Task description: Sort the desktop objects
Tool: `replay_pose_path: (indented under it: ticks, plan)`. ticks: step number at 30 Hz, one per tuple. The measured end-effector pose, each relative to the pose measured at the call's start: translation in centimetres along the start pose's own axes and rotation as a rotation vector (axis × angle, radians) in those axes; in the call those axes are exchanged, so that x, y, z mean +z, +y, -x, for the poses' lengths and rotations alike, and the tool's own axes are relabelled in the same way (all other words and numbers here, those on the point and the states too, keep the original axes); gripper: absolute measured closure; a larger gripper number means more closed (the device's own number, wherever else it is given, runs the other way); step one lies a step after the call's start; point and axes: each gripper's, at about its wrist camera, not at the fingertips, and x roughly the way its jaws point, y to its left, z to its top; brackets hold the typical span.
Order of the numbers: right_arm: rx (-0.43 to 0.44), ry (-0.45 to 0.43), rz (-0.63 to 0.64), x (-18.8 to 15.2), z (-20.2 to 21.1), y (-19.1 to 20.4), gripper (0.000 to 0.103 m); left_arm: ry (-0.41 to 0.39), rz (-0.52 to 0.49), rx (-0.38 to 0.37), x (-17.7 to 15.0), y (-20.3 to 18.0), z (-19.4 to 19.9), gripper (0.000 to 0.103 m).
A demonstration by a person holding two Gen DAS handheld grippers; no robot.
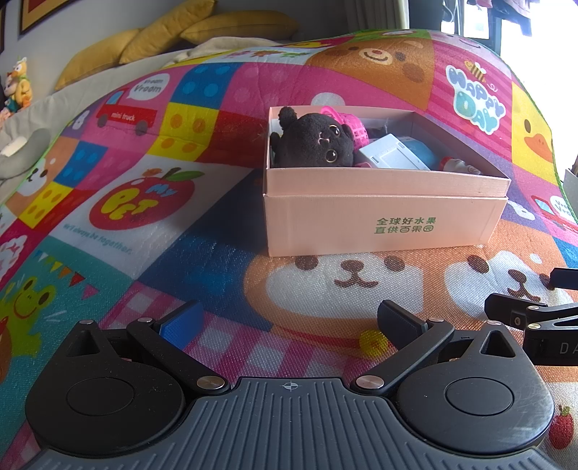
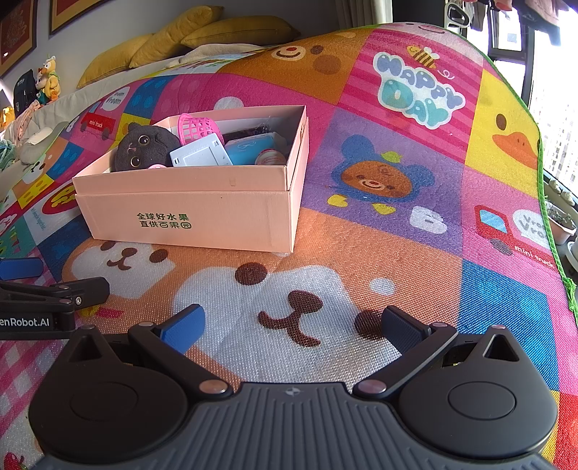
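Observation:
A pink cardboard box [image 1: 379, 220] [image 2: 202, 213] stands on a colourful play mat. Inside it lie a black plush toy [image 1: 314, 139] [image 2: 144, 146], a pink mesh basket [image 1: 348, 123] [image 2: 198, 128], a white flat device [image 1: 392, 155] [image 2: 200, 153], a blue item [image 2: 249, 150] and a small red-and-white piece [image 1: 457, 166]. My left gripper [image 1: 290, 321] is open over the mat in front of the box, holding nothing. To its right, my right gripper [image 2: 294, 323] is likewise open over the bear print. Each gripper's body shows at the other view's edge.
The play mat [image 2: 397, 231] covers the whole surface. Behind it are yellow cushions [image 1: 162, 32] and a small plush figure [image 1: 16, 86] at the left. A window [image 2: 549, 54] and potted plants [image 2: 561, 220] lie past the mat's right edge.

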Motion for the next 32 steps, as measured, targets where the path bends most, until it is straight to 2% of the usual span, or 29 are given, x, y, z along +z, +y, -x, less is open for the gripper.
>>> replay_pose_path:
  ticks: [17, 20, 23, 32]
  plan:
    - [0.000, 0.000, 0.000, 0.0, 0.0, 0.0, 0.000, 0.001, 0.006, -0.006, 0.0, 0.0, 0.0, 0.000]
    - [-0.001, 0.000, 0.002, 0.0, 0.0, 0.1, 0.000, 0.023, 0.019, -0.043, -0.1, 0.6, 0.5, 0.000]
    - [-0.001, 0.000, 0.001, 0.0, 0.0, 0.0, 0.000, 0.051, -0.017, -0.023, -0.7, 0.1, 1.5, 0.000]
    - [-0.001, 0.000, 0.001, 0.0, 0.0, 0.1, 0.000, 0.062, 0.000, -0.024, -0.6, 0.4, 1.6, 0.000]
